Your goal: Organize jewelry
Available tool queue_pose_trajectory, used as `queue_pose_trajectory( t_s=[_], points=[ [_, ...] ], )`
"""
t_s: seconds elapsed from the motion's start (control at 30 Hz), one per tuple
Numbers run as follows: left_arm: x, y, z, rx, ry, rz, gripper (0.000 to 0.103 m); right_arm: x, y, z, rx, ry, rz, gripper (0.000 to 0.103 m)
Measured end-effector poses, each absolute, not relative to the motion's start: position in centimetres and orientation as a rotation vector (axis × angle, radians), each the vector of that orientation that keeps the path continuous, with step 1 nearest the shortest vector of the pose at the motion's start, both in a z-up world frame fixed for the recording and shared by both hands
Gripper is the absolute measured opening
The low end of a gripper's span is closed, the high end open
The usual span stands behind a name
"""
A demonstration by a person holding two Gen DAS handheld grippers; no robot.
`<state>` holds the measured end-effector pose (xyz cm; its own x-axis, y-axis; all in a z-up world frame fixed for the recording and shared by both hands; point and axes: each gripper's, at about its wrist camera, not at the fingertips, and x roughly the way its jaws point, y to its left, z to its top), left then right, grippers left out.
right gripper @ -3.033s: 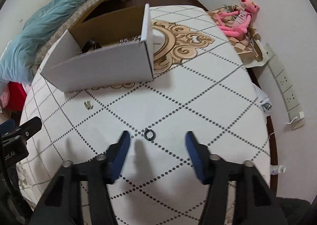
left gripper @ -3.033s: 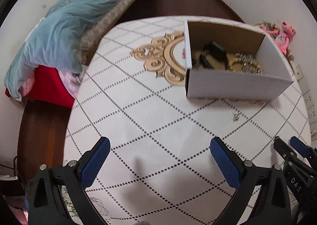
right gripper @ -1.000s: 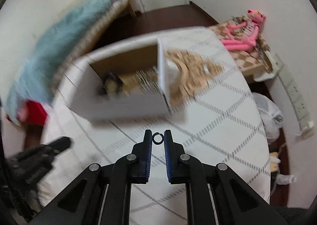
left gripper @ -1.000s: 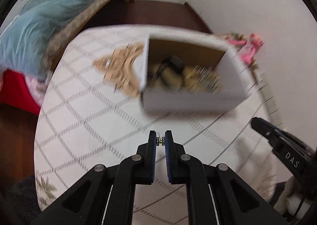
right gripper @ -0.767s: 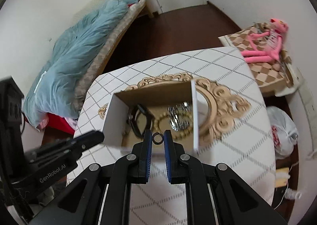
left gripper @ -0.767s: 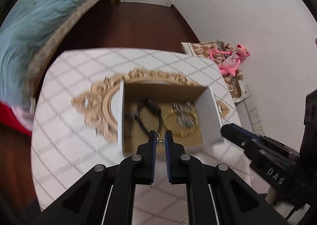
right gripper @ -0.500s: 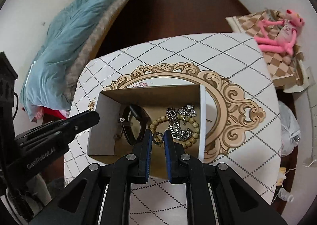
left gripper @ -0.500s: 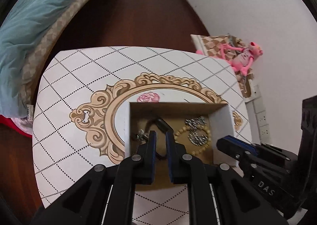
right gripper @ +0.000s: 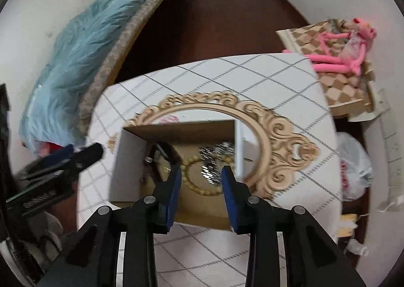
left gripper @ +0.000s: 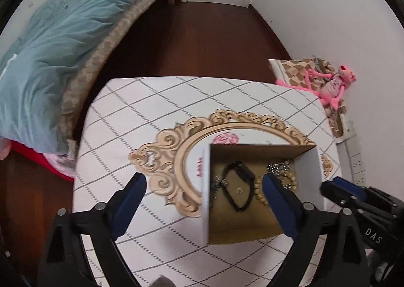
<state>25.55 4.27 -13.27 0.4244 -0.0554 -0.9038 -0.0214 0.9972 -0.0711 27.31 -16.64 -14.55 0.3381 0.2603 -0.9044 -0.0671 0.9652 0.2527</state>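
drop-off step over the cardboard box (left gripper: 262, 213) at lower centre: left gripper (left gripper: 203, 187) and right gripper (right gripper: 200, 177) opening, nothing between jaws, jewelry (left gripper: 237, 189) inside; next likely fetching more.

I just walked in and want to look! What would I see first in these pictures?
You'd spot the open cardboard box on the white table, sitting partly over a curly gold frame pattern. Inside lie a black watch, a beaded bracelet and a silver chain. Both claws hang above it, left claw and right claw, opening with nothing between them. A pink plush toy lies by the wall.
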Motion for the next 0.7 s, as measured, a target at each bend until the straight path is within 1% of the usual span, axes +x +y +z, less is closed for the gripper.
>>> queue_pose_trajectory(
  t_s=[0.03, 0.07, 0.1, 0.17, 0.3, 0.33, 0.4, 0.47, 0.7],
  points=[
    [25.2, 4.3, -13.4, -0.062, 1.130, -0.005, 0.097, 26.9, -16.6, -14.6, 0.156, 1.205, 0.190, 0.046],
    [24.7, 4.3, -13.5, -0.052, 1.124, 0.005, 0.101, 26.5, -16.6, -14.7, 0.125, 1.207, 0.161, 0.063],
    [24.3, 4.3, -13.6, -0.044, 1.119, 0.014, 0.102, 26.1, -16.5, -14.9, 0.104, 1.209, 0.143, 0.081],
    [23.5, 4.2, -13.8, -0.027, 1.108, 0.028, 0.103, 25.3, -16.3, -15.3, 0.047, 1.213, 0.099, 0.096],
    [21.9, 3.9, -14.6, 0.008, 1.109, 0.057, 0.103, 24.1, -16.4, -15.8, -0.016, 1.209, 0.026, 0.096],
    [21.7, 3.8, -14.7, 0.009, 1.114, 0.058, 0.103, 23.8, -16.5, -15.8, -0.023, 1.205, 0.008, 0.097],
    [21.2, 3.7, -14.7, 0.012, 1.119, 0.065, 0.103, 23.5, -16.7, -15.7, -0.032, 1.199, -0.014, 0.102],
    [20.7, 3.6, -14.5, 0.011, 1.116, 0.069, 0.103, 23.1, -16.7, -15.5, -0.039, 1.196, -0.025, 0.102],
    [18.3, 3.4, -11.5, -0.005, 1.065, 0.068, 0.103, 20.8, -16.5, -12.9, -0.032, 1.167, -0.022, 0.102]
  ],
)
